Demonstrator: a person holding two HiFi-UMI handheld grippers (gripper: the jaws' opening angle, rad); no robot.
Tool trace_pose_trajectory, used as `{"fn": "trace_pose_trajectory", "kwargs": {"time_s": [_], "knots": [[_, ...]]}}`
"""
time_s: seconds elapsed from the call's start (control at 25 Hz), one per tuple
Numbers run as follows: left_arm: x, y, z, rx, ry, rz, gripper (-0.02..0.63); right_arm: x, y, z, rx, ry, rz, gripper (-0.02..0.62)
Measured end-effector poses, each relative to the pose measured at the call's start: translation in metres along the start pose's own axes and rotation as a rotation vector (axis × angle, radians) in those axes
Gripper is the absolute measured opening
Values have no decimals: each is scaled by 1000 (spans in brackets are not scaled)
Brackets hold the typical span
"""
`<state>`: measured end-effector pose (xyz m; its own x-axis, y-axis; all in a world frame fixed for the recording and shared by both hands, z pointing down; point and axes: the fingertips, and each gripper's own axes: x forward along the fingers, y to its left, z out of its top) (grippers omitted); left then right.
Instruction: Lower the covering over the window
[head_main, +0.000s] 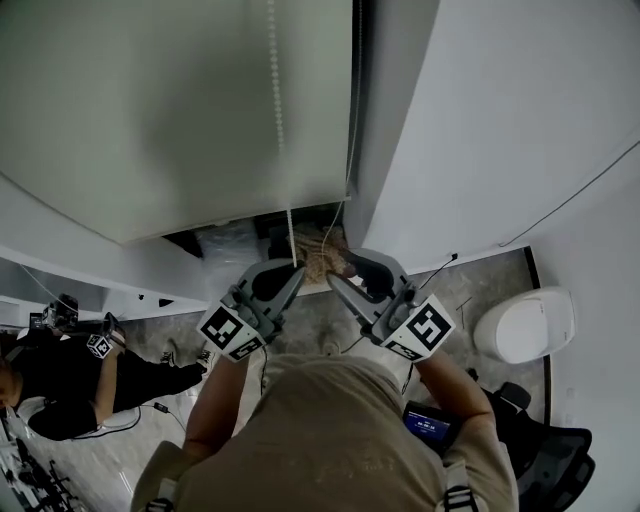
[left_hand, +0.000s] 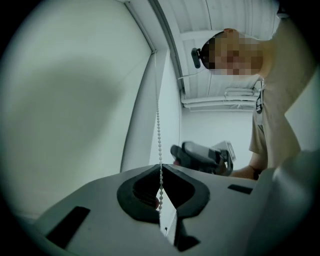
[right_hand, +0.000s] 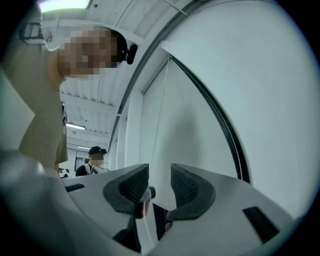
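Observation:
A pale roller blind (head_main: 150, 110) covers the window in the head view, its bottom edge well above the floor. A white bead chain (head_main: 277, 100) hangs in front of it. My left gripper (head_main: 297, 272) is shut on that chain; in the left gripper view the beads (left_hand: 159, 130) run straight down into the closed jaws of the left gripper (left_hand: 161, 167). My right gripper (head_main: 335, 280) stands just to the right of it, open. In the right gripper view nothing lies between the ribbed pads of the right gripper (right_hand: 160, 175), and the blind (right_hand: 190, 125) rises ahead of them.
A second thin cord (head_main: 352, 100) hangs by the dark window frame. A white wall (head_main: 500, 120) juts out on the right. Below lie a white round bin (head_main: 525, 325) and a black chair (head_main: 545, 450). A person in black (head_main: 60, 385) sits at lower left.

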<state>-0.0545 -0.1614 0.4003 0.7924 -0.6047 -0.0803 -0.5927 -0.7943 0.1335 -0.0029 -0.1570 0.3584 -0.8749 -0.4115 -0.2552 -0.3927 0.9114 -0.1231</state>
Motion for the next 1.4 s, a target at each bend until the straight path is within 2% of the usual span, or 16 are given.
{"fn": "trace_pose_trajectory", "kwargs": {"time_s": [0.2, 0.28, 0.48, 0.56, 0.6, 0.76, 0.88, 0.92, 0.96, 1.04, 1.16, 1.2, 1.28, 1.4], "knots": [[5, -35, -48, -32, 65, -74, 23, 26, 23, 10, -49, 32, 42, 118], [3, -40, -50, -50, 57, -83, 23, 28, 22, 8, -75, 61, 17, 29], [-10, -40, -39, -73, 18, -115, 25, 18, 6, 3, -9, 59, -43, 15], [-19, -24, -21, -137, -38, -130, 186, 16, 0, -17, 10, 108, -54, 15], [-20, -15, -7, -147, -69, -128, 193, 15, -1, -29, 26, 139, -49, 15], [6, -10, 59, -76, -138, -148, 193, 15, 16, -40, 58, 164, 23, 15], [31, -18, 83, -43, -111, -141, 176, 19, 24, -40, 78, 146, 50, 15], [37, -20, 83, -26, -96, -132, 43, 19, 22, -41, 81, 144, 46, 15], [40, -21, 81, -14, -87, -126, 29, 18, 20, -42, 81, 148, 42, 15], [41, -19, 74, 13, -79, -105, 26, 18, 18, -46, 65, 177, 49, 15], [35, -8, 55, 84, -46, -32, 25, 11, 22, -54, 44, 243, 100, 17], [32, -3, 48, 81, -35, -11, 25, 7, 20, -52, 50, 243, 109, 26], [24, 8, 33, 57, -13, 21, 25, 2, 10, -39, 66, 219, 90, 123], [14, 14, 7, 27, 29, 11, 25, 9, -8, -16, 72, 157, 29, 140]]}}
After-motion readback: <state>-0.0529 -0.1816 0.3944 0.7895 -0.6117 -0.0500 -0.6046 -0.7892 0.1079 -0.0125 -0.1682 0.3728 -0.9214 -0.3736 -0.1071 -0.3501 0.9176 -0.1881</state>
